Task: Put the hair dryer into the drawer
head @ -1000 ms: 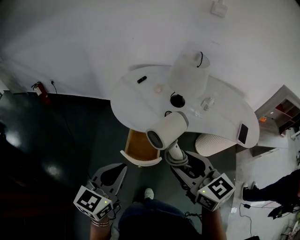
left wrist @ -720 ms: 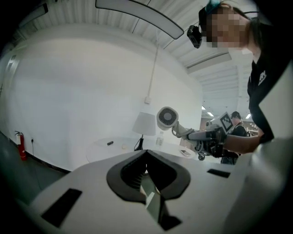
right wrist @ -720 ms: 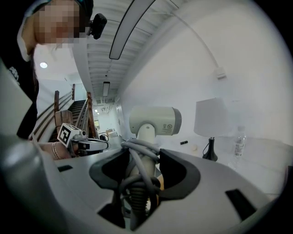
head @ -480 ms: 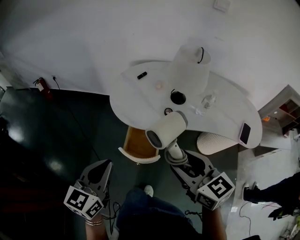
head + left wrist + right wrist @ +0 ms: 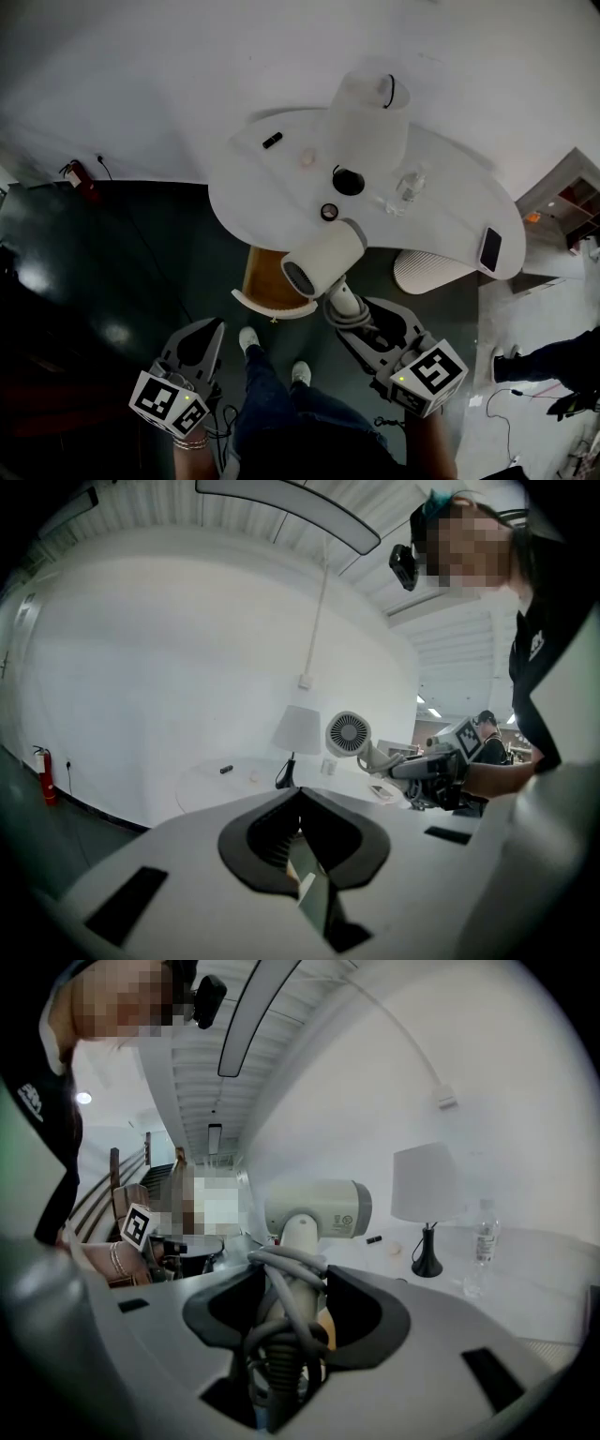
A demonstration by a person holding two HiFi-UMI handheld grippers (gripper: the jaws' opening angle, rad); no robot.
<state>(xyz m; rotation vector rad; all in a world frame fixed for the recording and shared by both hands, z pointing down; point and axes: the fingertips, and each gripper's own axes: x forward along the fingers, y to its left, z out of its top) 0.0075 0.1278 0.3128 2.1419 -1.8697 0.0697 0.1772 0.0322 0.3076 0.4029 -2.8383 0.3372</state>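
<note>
- White wall and a curved white table (image 5: 450, 216) fill the corner, where a table lamp (image 5: 366, 122), a clear bottle (image 5: 410, 185) and a phone (image 5: 488, 249) sit on top. A fire extinguisher (image 5: 82, 183) stands on the dark floor to one side.
- Beneath the table's front edge, the drawer (image 5: 264, 281) stands pulled out. Its wooden inside is bare and ready to take the load.
- The hair dryer (image 5: 323, 262) is held aloft in the right gripper (image 5: 349, 319). The jaws are clamped on the handle, over the grey cord wound round it, which likely keeps the cord from dangling.
- The barrel points out over the drawer's near corner, just beside the table edge and not yet inside. How high it hangs above the opening is hard to judge.
- The left gripper (image 5: 214, 328) hangs low and well apart from the table. Its jaws are pressed together on nothing, apparently kept clear of the one-handed carry.
- What remains, by the look of it, is to lower the dryer into the drawer and let go.
</note>
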